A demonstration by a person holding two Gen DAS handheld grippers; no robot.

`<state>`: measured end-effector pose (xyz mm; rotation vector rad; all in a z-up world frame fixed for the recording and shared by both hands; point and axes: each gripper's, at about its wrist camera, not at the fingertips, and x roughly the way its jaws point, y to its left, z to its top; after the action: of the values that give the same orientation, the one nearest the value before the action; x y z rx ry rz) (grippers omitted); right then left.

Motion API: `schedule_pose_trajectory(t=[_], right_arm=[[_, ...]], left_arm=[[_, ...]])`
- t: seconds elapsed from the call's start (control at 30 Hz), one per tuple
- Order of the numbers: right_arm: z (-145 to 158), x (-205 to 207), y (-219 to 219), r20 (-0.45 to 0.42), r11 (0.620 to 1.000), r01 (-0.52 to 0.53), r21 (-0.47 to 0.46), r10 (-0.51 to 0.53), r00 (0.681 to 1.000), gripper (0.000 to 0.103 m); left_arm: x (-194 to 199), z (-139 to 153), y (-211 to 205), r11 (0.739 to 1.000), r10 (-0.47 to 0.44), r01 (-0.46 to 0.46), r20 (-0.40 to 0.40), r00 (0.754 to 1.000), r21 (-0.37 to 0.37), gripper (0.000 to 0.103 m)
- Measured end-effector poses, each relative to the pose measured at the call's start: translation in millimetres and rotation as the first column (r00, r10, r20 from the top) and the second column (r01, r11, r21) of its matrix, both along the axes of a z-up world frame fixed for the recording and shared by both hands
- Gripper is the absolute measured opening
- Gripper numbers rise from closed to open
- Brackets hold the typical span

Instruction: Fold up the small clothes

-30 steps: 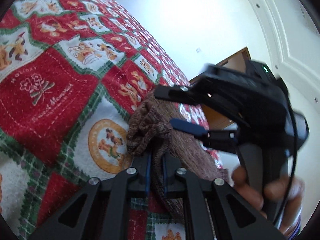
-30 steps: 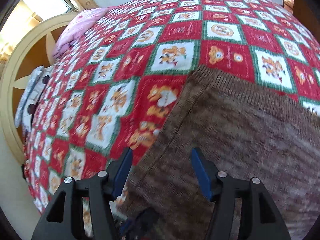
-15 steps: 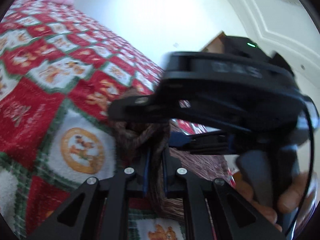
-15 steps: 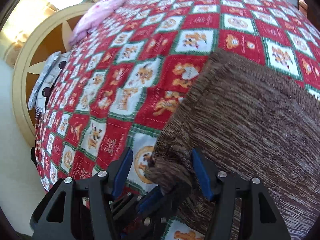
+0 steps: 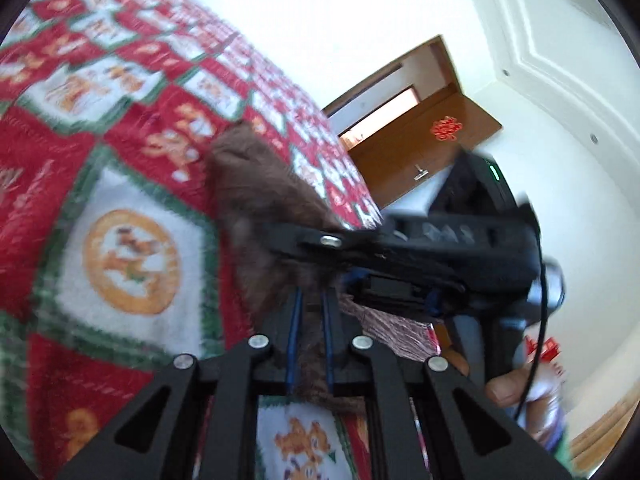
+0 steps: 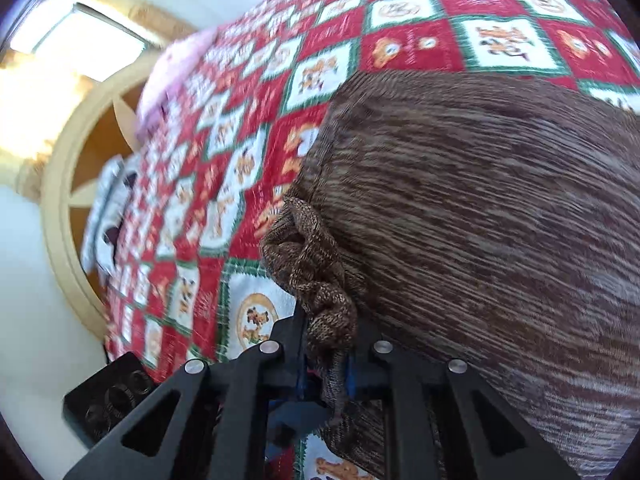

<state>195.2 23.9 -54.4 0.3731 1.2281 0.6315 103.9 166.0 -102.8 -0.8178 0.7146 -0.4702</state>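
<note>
A brown knit garment [image 6: 480,200] lies spread on the bed, and its near corner is bunched into a twisted roll [image 6: 316,264]. My right gripper [image 6: 326,356] is closing on that roll, with the knit pinched between its pads. In the left wrist view my left gripper [image 5: 310,304] is shut on the same garment [image 5: 256,184], and brown fabric runs down between its blue pads. The right gripper's black housing [image 5: 460,240] crosses just above the left fingers, very close. A hand [image 5: 504,392] grips its handle.
The bed carries a red, green and white patchwork cover [image 6: 420,40]. A pink pillow [image 6: 172,76] and a round beige headboard [image 6: 60,220] are at its far end. A brown wooden door [image 5: 420,140] stands open beyond the bed's edge.
My right gripper has slid down to the garment's bunched corner beside the left gripper, and its jaws have gone from wide apart to pinching the knit. The left gripper keeps its hold.
</note>
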Motion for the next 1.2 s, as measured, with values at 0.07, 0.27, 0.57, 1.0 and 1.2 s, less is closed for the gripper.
schedule_pose_trajectory(t=[0.07,0.27,0.57,1.0,1.2], right_arm=[[2,-7,-11,0.027,0.999,0.023,0.033,-0.024,0.999,0.014],[10,-42,-4,0.143,0.998,-0.006,0.055,-0.002,0.99,0.014],[9,-54,20,0.269,0.996,0.03,-0.081,-0.007,0.963,0.014],[4,-63,0,0.258,0.993,0.107,0.042,-0.114,0.959,0.014],[20,-77,-49,0.229,0.963,0.197,0.183,-0.236,0.944,0.014]], left_arm=[[-7,5,20,0.998,0.053,-0.054,-0.028,0.998,-0.014,0.017],[46,30,44,0.986,0.023,-0.013,-0.064,0.998,0.164,0.081],[131,36,-2,0.902,-0.203,0.269,-0.217,0.955,0.338,0.081],[117,27,6,0.95,-0.164,0.211,-0.205,0.965,0.23,0.012],[112,73,-43,0.932,-0.221,0.244,-0.113,0.969,0.267,0.011]])
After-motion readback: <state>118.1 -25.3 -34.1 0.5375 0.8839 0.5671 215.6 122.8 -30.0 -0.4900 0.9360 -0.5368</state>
